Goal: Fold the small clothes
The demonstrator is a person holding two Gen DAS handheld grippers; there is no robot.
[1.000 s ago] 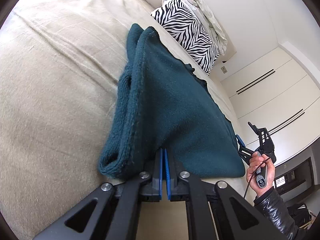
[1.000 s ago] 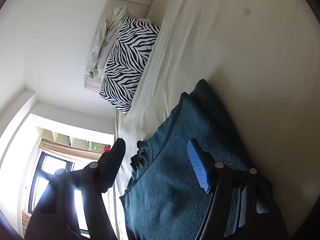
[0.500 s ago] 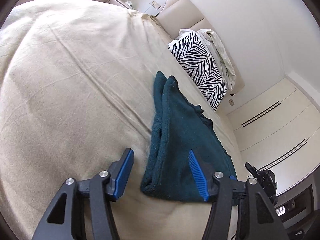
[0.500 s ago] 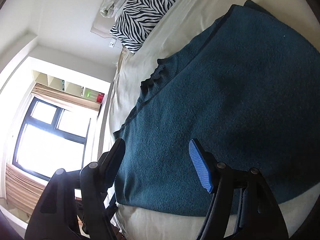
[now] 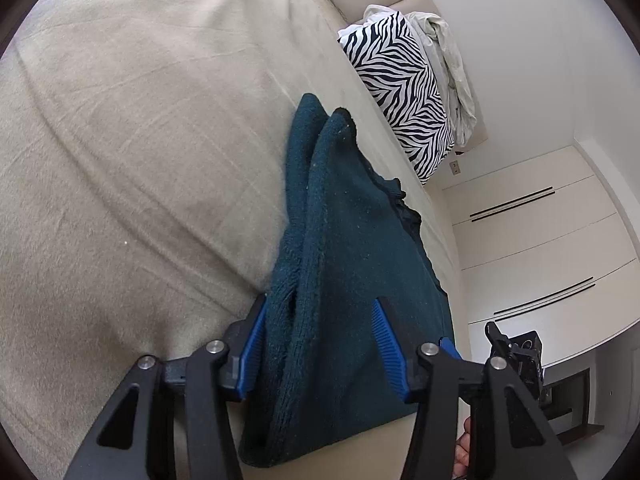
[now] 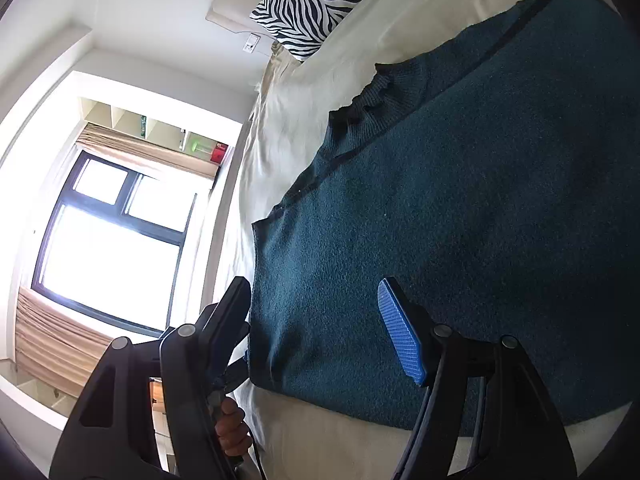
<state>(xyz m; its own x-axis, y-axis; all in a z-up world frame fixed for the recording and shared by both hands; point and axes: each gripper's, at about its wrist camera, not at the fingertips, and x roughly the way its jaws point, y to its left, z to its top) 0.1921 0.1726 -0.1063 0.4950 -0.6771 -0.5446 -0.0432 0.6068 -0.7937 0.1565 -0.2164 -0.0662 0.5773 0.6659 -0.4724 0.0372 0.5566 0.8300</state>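
Folded teal sweater [image 5: 352, 280] lies on the bed [image 5: 140, 140], frame centre. Left claw [image 5: 320, 344] wide, straddling its folded edge. Right claw [image 6: 320, 320] wide, holding nothing, over the sweater [image 6: 460, 220].

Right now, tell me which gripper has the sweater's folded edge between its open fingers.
The left gripper: its blue pads straddle the thick folded edge of the teal sweater. The right gripper is also open, over the sweater's flat single layer.
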